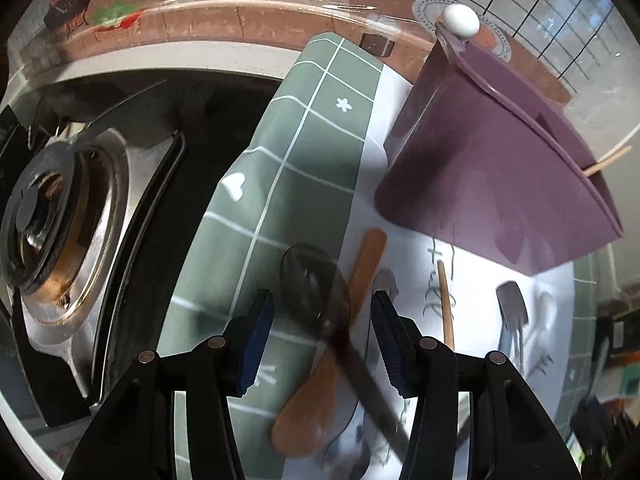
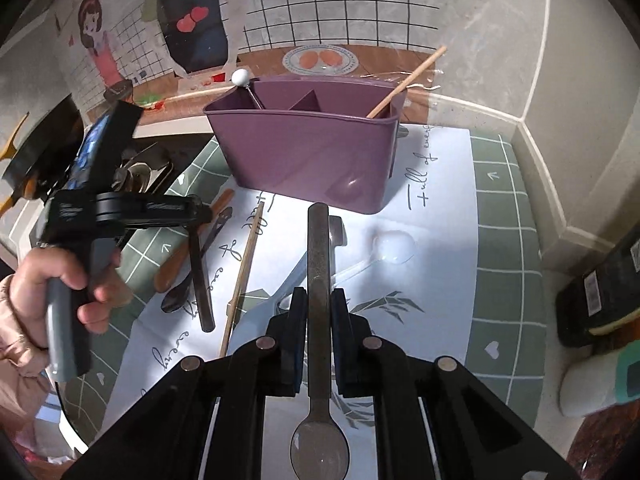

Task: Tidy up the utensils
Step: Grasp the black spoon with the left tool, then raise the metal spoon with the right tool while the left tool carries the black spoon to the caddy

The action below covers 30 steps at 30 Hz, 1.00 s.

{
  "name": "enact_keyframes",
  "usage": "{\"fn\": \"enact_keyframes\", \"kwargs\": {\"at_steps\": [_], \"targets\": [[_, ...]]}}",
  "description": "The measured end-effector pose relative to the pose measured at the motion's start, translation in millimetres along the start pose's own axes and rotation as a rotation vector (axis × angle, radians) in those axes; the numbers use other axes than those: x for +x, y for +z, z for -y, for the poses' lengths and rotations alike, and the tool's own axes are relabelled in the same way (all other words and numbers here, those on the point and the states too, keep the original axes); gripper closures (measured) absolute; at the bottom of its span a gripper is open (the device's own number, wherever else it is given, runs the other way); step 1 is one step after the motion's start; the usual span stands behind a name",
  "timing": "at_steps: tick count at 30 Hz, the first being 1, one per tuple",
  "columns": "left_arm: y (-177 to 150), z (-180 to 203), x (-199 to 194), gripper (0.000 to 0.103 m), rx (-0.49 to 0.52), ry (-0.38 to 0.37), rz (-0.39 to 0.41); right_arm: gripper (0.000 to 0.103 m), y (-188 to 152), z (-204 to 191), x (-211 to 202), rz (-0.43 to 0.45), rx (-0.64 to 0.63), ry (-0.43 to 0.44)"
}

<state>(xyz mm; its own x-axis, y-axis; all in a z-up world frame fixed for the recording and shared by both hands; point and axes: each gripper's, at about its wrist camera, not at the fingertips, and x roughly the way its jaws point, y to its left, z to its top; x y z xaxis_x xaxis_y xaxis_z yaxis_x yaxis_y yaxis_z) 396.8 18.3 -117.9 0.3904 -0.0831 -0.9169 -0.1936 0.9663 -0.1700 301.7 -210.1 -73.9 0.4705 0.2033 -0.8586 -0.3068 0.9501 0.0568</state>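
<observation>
A purple utensil holder [image 2: 312,152] stands on a white mat; it also shows in the left wrist view [image 1: 492,168]. It holds a white-knobbed stick [image 2: 242,78] and a wooden chopstick [image 2: 404,84]. My right gripper [image 2: 318,312] is shut on a metal spoon [image 2: 318,264], handle pointing forward, bowl near the camera. My left gripper [image 1: 322,312] is open above a dark spoon [image 1: 316,284] that lies across a wooden spoon [image 1: 340,344]. The left gripper shows in the right wrist view [image 2: 200,264]. A chopstick [image 2: 242,276] and a clear plastic spoon [image 2: 390,246] lie on the mat.
A gas stove burner [image 1: 60,220] lies left of the green checked cloth [image 1: 304,140]. A metal utensil handle [image 1: 512,308] lies on the mat to the right. The wall [image 2: 520,20] stands behind the holder. A dark box [image 2: 600,288] sits at the right.
</observation>
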Motion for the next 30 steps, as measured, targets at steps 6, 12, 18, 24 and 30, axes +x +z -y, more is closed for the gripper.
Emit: {"fn": "enact_keyframes", "kwargs": {"at_steps": [6,12,18,24,30], "targets": [[-10,23,3,0.056,0.151,0.076,0.076,0.093,-5,4,-1,-0.001,0.040,0.021],[-34,21,-12,0.065,0.233,0.014,0.152,0.093,-8,5,-6,0.008,0.048,-0.016],[-53,7,-56,0.066,0.257,-0.062,0.268,0.093,-10,6,-13,0.020,0.049,-0.036],[-79,4,-113,0.067,0.306,-0.135,0.404,0.093,-12,4,-24,0.041,0.050,-0.048],[-103,6,-186,0.069,0.344,-0.192,0.557,0.093,-13,-5,-58,0.117,0.015,-0.040]]}}
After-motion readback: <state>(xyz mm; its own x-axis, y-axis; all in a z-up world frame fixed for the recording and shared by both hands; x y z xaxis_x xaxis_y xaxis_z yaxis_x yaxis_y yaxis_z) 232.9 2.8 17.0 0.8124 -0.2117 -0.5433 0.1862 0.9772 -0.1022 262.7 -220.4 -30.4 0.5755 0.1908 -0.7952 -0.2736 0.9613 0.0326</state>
